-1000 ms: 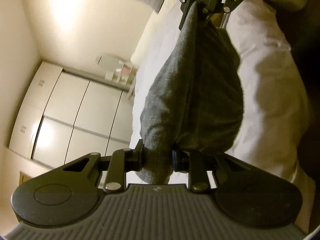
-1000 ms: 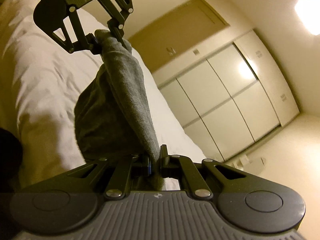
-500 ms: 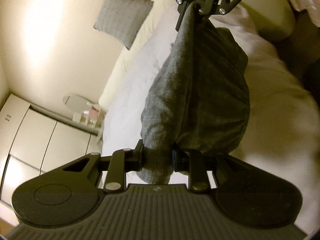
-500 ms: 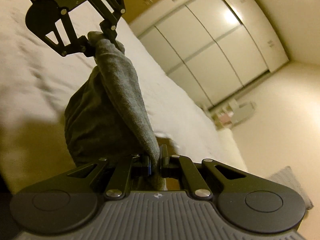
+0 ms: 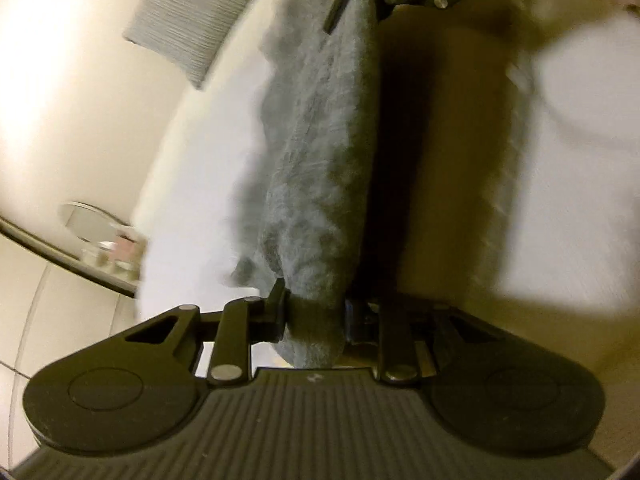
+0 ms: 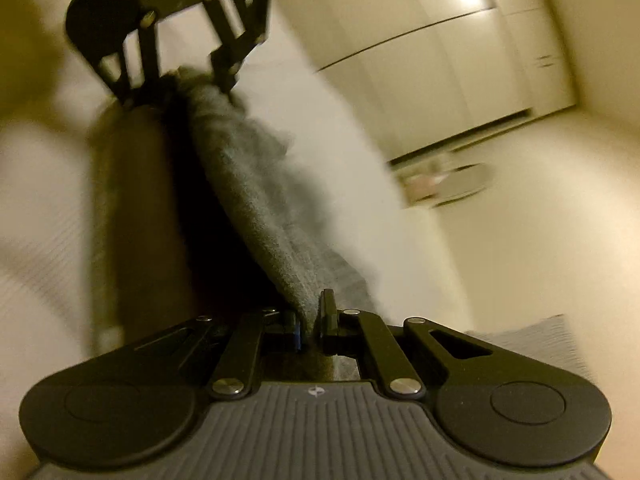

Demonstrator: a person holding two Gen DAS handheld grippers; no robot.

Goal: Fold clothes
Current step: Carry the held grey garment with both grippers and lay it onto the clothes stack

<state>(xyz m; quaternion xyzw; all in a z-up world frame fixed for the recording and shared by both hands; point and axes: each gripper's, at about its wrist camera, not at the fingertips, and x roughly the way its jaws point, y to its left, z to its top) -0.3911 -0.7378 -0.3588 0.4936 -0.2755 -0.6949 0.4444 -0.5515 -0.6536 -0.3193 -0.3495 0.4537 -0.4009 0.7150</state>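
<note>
Cloth (image 5: 320, 168), a grey garment, hangs stretched over the white bed (image 5: 192, 184) between the left gripper (image 5: 314, 316) and the right gripper (image 6: 310, 326), each clamped on one end, so folding seems midway, nothing yet laid flat.

Grey knit garment (image 5: 320, 168), stretched taut, above white bed (image 5: 192, 184)

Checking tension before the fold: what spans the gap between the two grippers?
Only the grey garment, held by the left gripper and the right gripper, jaws shut on it at both ends. Both wrist views show it above the white bed.
</note>
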